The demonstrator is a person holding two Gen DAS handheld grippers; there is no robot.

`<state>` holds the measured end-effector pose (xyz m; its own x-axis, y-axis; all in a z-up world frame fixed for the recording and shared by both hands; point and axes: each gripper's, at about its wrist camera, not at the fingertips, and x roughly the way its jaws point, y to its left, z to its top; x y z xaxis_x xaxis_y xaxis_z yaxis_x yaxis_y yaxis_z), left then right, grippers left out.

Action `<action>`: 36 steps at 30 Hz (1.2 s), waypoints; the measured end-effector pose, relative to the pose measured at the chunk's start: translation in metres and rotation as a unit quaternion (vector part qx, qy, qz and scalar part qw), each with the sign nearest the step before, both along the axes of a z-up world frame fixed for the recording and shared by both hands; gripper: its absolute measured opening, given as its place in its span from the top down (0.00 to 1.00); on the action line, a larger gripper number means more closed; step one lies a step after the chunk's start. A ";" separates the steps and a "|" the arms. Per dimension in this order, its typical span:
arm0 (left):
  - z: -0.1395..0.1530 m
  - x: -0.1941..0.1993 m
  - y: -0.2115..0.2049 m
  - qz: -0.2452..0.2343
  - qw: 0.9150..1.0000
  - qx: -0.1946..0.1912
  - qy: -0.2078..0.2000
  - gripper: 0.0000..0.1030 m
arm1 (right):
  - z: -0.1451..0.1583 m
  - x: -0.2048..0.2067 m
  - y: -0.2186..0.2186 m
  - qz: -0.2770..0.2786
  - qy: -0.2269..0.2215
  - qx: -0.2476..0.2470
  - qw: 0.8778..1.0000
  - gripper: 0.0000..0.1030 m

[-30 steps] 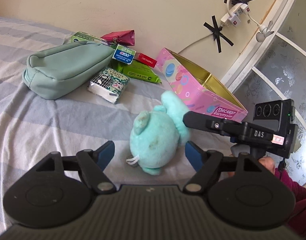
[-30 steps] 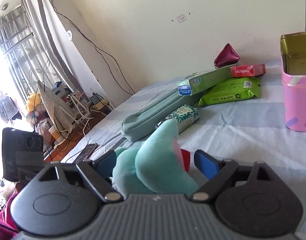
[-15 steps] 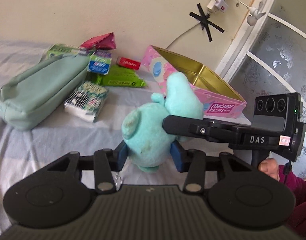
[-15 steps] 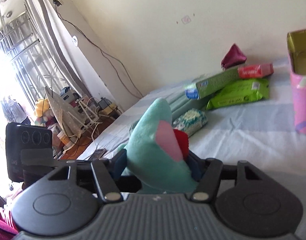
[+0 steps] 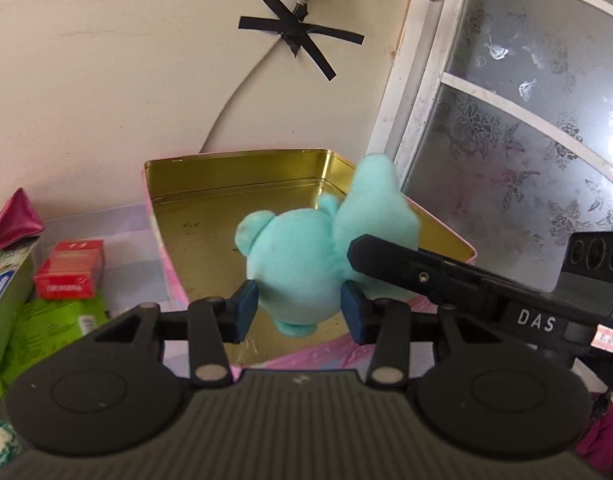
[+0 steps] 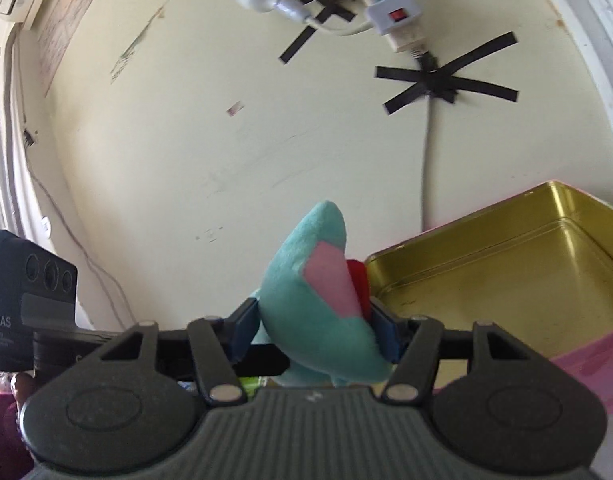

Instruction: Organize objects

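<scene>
A teal plush toy (image 5: pixel 306 256) with a pink and red patch (image 6: pixel 326 280) hangs in the air over the open pink tin with a gold inside (image 5: pixel 226 184). My left gripper (image 5: pixel 300 308) is shut on the toy's round body, with both blue pads pressing into it. My right gripper (image 6: pixel 310 328) grips the toy's other end from the side, its jaws closing and the pads dug into the plush. One of its fingers (image 5: pixel 390 256) crosses in front of the toy in the left wrist view. The tin (image 6: pixel 506 264) holds nothing that I can see.
Left of the tin lie a red packet (image 5: pixel 70 268), a green pack (image 5: pixel 50 328), a maroon pouch (image 5: pixel 14 220) and a green and blue box (image 5: pixel 2 288). A taped cord and power strip (image 6: pixel 398 20) hang on the wall behind. A frosted window (image 5: pixel 526 140) stands at the right.
Both grippers closed on the plush toy, lifted it off the bed and carried it to the right, so that it now hangs above the open tin.
</scene>
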<state>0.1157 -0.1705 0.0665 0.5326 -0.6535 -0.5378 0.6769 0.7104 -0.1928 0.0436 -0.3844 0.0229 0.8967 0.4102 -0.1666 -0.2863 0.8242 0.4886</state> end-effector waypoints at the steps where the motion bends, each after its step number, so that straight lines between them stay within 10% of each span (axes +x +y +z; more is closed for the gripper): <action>1: -0.006 0.006 -0.008 0.008 1.000 0.005 0.003 0.55 | -0.005 0.003 -0.003 -0.017 0.003 0.002 1.000 0.42; 6: -0.028 0.017 -0.017 0.035 0.999 0.016 0.035 0.47 | -0.009 -0.007 -0.017 -0.095 -0.030 -0.004 0.995 0.07; 17: -0.013 -0.077 0.100 0.055 0.997 -0.026 -0.042 0.39 | -0.003 -0.026 0.011 -0.064 -0.081 -0.045 0.994 0.19; 25: -0.047 -0.113 0.190 0.170 0.985 0.018 -0.018 0.39 | 0.001 -0.035 0.092 0.054 -0.063 -0.119 0.989 0.23; 36: -0.071 -0.105 0.268 0.288 0.955 -0.068 0.029 0.39 | -0.028 -0.002 0.238 0.229 0.028 -0.259 0.938 0.18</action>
